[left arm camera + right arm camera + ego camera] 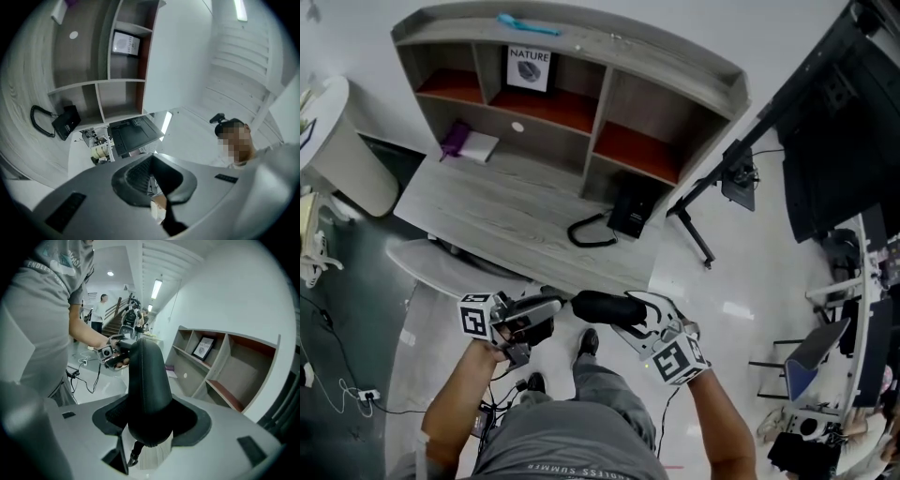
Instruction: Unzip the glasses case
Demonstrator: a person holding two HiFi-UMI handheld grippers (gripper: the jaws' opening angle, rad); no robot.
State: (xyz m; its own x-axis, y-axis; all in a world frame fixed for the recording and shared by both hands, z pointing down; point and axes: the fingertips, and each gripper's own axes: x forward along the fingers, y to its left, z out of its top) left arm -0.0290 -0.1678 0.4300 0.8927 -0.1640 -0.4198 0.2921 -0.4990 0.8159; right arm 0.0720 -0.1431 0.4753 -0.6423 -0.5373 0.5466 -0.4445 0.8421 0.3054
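Glasses case (147,390): near end sunk between right gripper (146,446) jaws, its lowest part hidden by gripper body. Left gripper (111,354): partly behind case in right gripper view, tip blurred. Head view: cannot tell whether that tip touches case end. Left gripper view: small pale scrap (158,209) at pressed-together jaws, too blurred to name. Person (274,168): face under mosaic patch. Dark screen (839,141) cut by right edge. Figures on stairs (99,310) too small to make out.
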